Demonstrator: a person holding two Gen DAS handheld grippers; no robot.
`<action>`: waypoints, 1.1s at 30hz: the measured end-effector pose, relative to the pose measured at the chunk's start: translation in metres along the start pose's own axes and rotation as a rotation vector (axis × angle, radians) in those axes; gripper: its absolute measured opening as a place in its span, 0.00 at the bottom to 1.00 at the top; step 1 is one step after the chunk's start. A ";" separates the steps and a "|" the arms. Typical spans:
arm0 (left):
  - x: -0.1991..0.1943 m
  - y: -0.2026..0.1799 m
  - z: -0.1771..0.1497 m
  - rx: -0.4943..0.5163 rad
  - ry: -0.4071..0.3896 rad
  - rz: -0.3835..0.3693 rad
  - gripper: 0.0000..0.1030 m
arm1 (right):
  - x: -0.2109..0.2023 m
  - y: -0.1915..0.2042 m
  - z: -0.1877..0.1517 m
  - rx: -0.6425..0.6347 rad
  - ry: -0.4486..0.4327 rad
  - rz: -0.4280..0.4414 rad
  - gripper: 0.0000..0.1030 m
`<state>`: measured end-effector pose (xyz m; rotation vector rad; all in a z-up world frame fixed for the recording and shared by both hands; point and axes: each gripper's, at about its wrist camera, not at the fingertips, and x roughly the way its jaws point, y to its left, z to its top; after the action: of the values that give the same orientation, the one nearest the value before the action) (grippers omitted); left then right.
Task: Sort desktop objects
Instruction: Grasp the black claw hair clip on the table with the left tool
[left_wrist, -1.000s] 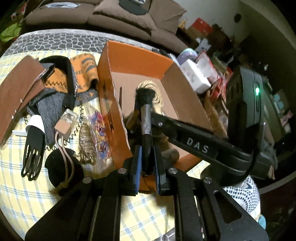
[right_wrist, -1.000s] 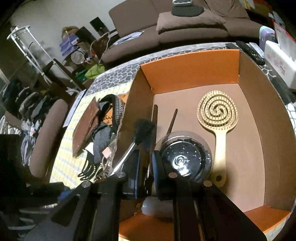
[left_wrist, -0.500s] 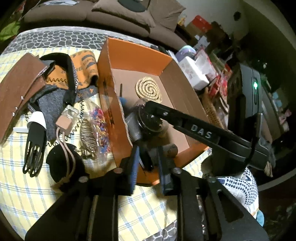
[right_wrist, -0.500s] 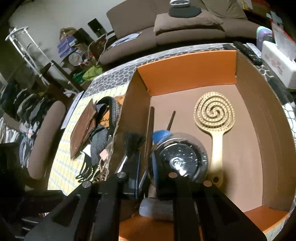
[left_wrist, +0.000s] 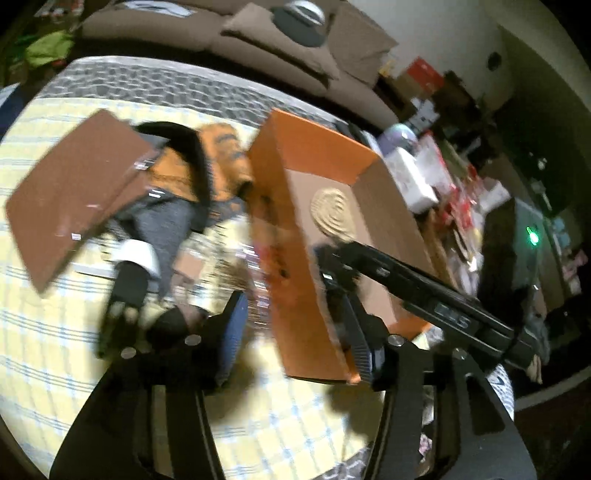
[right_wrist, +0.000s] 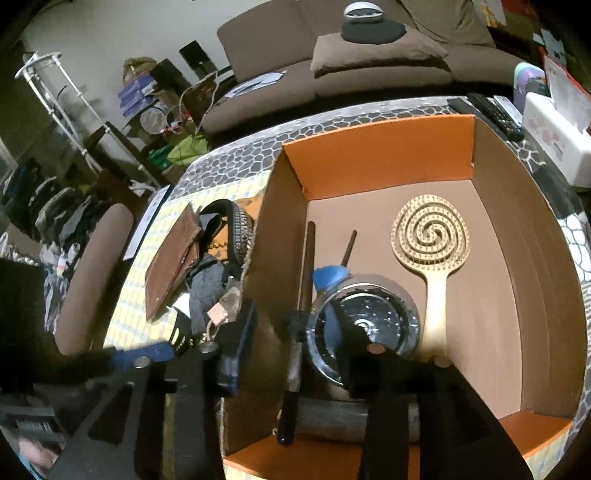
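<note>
An orange cardboard box (right_wrist: 376, 162) stands on the yellow checked tablecloth (left_wrist: 55, 354). Inside lie a tan spiral hairbrush (right_wrist: 430, 236), a round glass jar with a dark lid (right_wrist: 365, 325), a blue-tipped item (right_wrist: 330, 275), a dark stick (right_wrist: 306, 266) and a black makeup brush (right_wrist: 293, 376). My right gripper (right_wrist: 295, 339) is open, straddling the box's left wall. My left gripper (left_wrist: 295, 332) is open and empty at the box's near corner (left_wrist: 314, 332); that view is blurred. Left of the box lie a brown wallet (left_wrist: 70, 199), a black hair claw (left_wrist: 122, 299) and grey cloth (left_wrist: 162, 221).
An orange patterned pouch (left_wrist: 221, 162) and black strap (left_wrist: 188, 147) lie by the box. A brown sofa (right_wrist: 369, 62) stands behind the table. A white tissue box (right_wrist: 557, 140) and remotes (right_wrist: 491, 114) sit at the right. The other gripper's black arm (left_wrist: 424, 288) crosses over the box.
My left gripper let go of the black makeup brush, opened wide and swung left. The brush now lies in the box. My right gripper opened too.
</note>
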<state>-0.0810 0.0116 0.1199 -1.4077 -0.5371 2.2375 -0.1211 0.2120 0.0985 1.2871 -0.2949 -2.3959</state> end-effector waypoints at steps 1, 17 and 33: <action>-0.003 0.008 0.002 -0.011 -0.005 0.013 0.52 | 0.000 0.002 0.000 -0.003 -0.001 0.001 0.50; -0.014 0.071 0.002 -0.015 0.010 0.175 0.56 | 0.021 0.070 0.003 -0.113 0.008 0.053 0.66; 0.033 0.079 -0.017 0.152 0.074 0.338 0.56 | 0.049 0.105 0.005 -0.129 0.038 0.075 0.68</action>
<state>-0.0903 -0.0340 0.0463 -1.5895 -0.1052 2.4101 -0.1237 0.0964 0.1027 1.2396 -0.1721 -2.2856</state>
